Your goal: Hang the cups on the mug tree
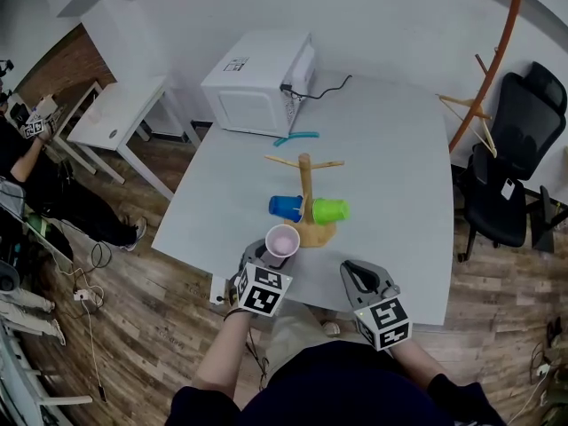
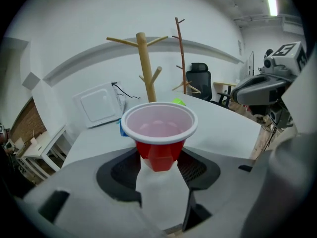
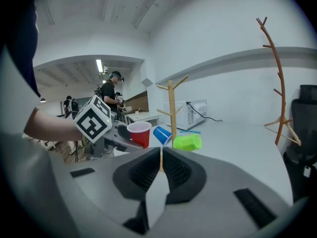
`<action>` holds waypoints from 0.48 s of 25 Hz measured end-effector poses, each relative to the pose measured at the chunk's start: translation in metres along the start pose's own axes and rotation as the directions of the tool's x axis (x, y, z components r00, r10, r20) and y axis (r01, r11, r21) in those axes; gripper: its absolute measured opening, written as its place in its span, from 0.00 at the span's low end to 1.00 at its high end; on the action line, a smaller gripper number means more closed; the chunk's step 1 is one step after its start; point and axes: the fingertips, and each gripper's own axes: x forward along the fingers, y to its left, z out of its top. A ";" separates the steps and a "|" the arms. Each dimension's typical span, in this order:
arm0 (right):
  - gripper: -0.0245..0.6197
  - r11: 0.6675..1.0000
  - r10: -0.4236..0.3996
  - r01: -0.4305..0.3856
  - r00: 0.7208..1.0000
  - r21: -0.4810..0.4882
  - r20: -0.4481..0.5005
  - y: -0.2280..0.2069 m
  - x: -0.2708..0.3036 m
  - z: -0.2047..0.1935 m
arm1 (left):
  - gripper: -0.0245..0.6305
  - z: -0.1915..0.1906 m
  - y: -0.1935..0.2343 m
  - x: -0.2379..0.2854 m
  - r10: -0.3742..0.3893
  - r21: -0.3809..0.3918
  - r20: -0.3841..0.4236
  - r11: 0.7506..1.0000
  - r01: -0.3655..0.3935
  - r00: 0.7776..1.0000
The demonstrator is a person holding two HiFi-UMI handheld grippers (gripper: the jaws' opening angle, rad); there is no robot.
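Both grippers out over the near table edge, red cup in the left one

Left gripper sits at the end of a bare forearm stretched forward, angled down a little. Its jaws stand fairly wide and clamp the base of the red cup, which is upright, mouth up, clear of the white table. Right gripper is held out alongside, well apart from the left. Its jaws are pressed together with nothing between them. Just beyond the red cup stands the wooden mug tree. A blue cup and a green cup flank its trunk low down; I cannot tell whether they hang on pegs.
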 end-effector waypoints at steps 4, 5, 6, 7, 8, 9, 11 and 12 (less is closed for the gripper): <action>0.09 1.000 0.007 -0.007 1.000 -0.002 0.001 0.001 0.001 0.000 | 0.41 0.018 0.012 -0.010 0.015 0.074 0.003 0.997 -0.016 1.000; 0.09 1.000 0.007 -0.007 1.000 -0.003 0.000 0.001 0.001 -0.001 | 0.41 0.022 0.016 -0.012 0.021 0.095 0.001 0.995 -0.021 1.000; 0.09 1.000 0.009 -0.009 1.000 -0.004 0.001 0.001 0.000 0.000 | 0.41 0.025 0.020 -0.014 0.028 0.117 -0.002 0.993 -0.028 1.000; 0.09 1.000 0.010 -0.010 1.000 -0.005 0.003 0.001 0.000 0.000 | 0.41 0.029 0.023 -0.015 0.037 0.141 -0.004 0.989 -0.036 0.999; 0.09 1.000 0.011 -0.011 1.000 -0.004 0.006 0.001 0.000 0.001 | 0.41 0.033 0.026 -0.017 0.047 0.166 -0.005 0.985 -0.046 0.999; 0.09 1.000 0.012 -0.012 1.000 -0.004 0.008 0.001 -0.001 0.002 | 0.41 0.037 0.029 -0.018 0.057 0.191 -0.006 0.980 -0.055 0.998; 0.09 1.000 0.013 -0.013 1.000 -0.004 0.010 0.001 -0.002 0.002 | 0.41 0.046 0.036 -0.020 0.078 0.239 -0.004 0.968 -0.075 0.997; 0.09 1.000 0.013 -0.013 1.000 -0.004 0.010 0.001 -0.002 0.002 | 0.41 0.051 0.040 -0.021 0.089 0.262 -0.002 0.961 -0.086 0.996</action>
